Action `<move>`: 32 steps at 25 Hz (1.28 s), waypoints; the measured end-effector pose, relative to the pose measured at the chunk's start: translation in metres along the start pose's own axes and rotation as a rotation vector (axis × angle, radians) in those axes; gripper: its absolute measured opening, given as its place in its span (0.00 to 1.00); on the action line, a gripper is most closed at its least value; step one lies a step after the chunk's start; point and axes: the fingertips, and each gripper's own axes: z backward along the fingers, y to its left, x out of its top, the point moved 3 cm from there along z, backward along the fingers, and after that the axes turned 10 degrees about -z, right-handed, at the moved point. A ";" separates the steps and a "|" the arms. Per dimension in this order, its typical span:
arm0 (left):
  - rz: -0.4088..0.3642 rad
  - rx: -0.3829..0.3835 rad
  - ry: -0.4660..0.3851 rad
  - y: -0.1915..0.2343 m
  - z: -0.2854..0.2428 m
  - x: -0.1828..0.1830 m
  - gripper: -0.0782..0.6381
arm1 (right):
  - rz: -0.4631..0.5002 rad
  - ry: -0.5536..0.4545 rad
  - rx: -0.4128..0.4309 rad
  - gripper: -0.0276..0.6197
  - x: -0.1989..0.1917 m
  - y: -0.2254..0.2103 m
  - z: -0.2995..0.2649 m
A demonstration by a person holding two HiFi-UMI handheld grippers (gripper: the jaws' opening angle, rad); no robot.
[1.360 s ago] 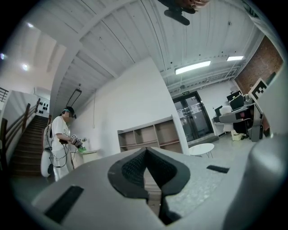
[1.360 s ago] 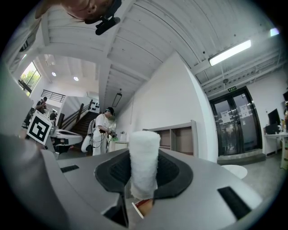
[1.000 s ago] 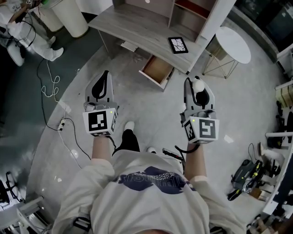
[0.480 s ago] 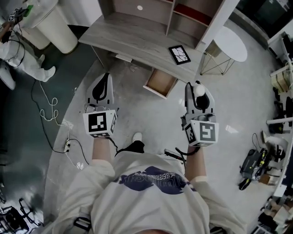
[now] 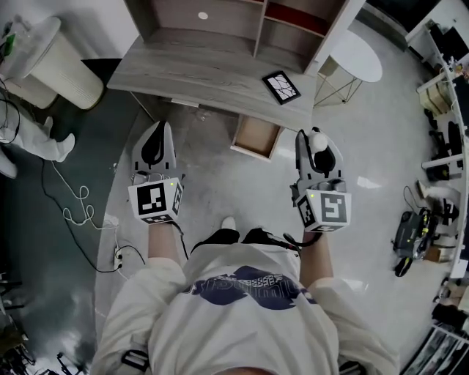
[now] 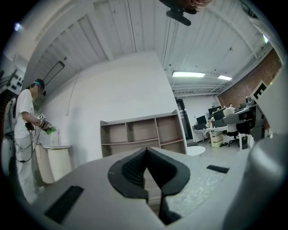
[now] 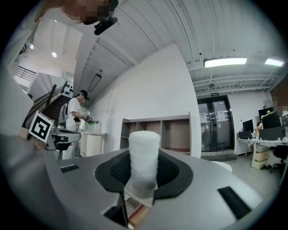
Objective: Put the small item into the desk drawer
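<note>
My right gripper is shut on a small white fuzzy roll, which stands upright between its jaws in the right gripper view. My left gripper is shut with nothing in it, its jaws meeting in the left gripper view. Ahead of both, the grey wooden desk has its drawer pulled out, showing a bare brown bottom. The drawer lies between the two grippers and a little beyond their tips.
A black tablet lies on the desk's right end, below open shelves. A round white side table stands to the right, a white bin to the left. Cables trail on the floor at left; another person stands far left.
The desk and drawer have shifted in the head view as the person stepped and turned toward them. Both grippers keep their hold and their place in front of the body.
</note>
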 end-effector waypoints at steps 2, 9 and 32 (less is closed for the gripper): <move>0.007 -0.001 0.001 0.003 -0.005 -0.003 0.12 | 0.008 0.007 -0.005 0.21 0.000 0.000 -0.004; 0.024 0.007 0.018 0.002 -0.018 -0.012 0.12 | 0.001 0.035 -0.001 0.21 -0.008 -0.010 -0.020; -0.041 -0.138 0.047 -0.096 -0.138 -0.021 0.12 | -0.040 0.126 0.049 0.21 -0.075 -0.087 -0.079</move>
